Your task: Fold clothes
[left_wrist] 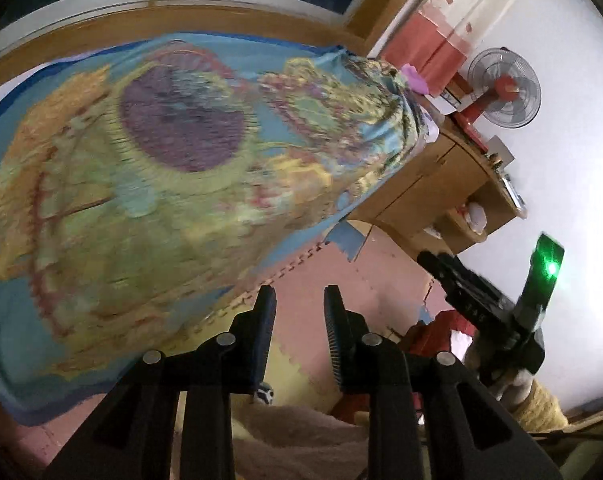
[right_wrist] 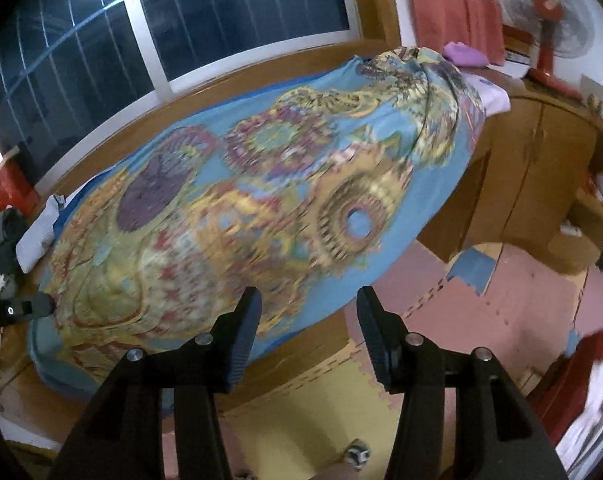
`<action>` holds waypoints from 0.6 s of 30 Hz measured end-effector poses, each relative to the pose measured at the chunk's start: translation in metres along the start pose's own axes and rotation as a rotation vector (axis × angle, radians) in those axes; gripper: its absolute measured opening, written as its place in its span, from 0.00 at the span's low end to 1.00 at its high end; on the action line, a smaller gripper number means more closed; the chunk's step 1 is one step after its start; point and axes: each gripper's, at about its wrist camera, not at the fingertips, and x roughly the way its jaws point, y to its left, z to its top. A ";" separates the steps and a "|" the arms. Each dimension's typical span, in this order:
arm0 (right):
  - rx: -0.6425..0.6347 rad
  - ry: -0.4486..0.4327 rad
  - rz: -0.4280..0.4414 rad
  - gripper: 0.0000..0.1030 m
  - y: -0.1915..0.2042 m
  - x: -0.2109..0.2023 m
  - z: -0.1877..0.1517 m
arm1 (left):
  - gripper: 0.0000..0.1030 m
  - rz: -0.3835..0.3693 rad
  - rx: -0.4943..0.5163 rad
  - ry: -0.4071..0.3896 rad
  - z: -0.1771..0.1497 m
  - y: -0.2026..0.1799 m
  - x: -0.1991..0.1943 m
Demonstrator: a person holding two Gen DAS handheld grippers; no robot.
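Observation:
A large blue cloth [left_wrist: 161,168] printed with yellow, red and purple medallions lies spread over a wood-framed platform [left_wrist: 113,20]. It fills most of the left wrist view and is blurred. The right wrist view shows the same cloth [right_wrist: 241,200], bunched into a mound at its far right end. My left gripper [left_wrist: 299,294] hovers open off the cloth's near right edge, above the floor mats, with nothing between its fingers. My right gripper [right_wrist: 308,296] is open wide over the cloth's near edge, also holding nothing. A green light [left_wrist: 549,268] glows on the right gripper's body.
Foam floor mats [right_wrist: 461,320] in pink, yellow and blue lie below the platform. A wooden cabinet [right_wrist: 541,168] stands at right with a red fan [right_wrist: 547,20] on top. A purple folded item [right_wrist: 465,56] rests beyond the cloth. Dark clothes [right_wrist: 1,240] and a white item [right_wrist: 37,236] lie at left.

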 end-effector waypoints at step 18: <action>-0.223 0.011 -0.004 0.51 -0.100 0.101 0.145 | 0.43 -0.038 0.143 -0.013 0.140 -0.117 0.125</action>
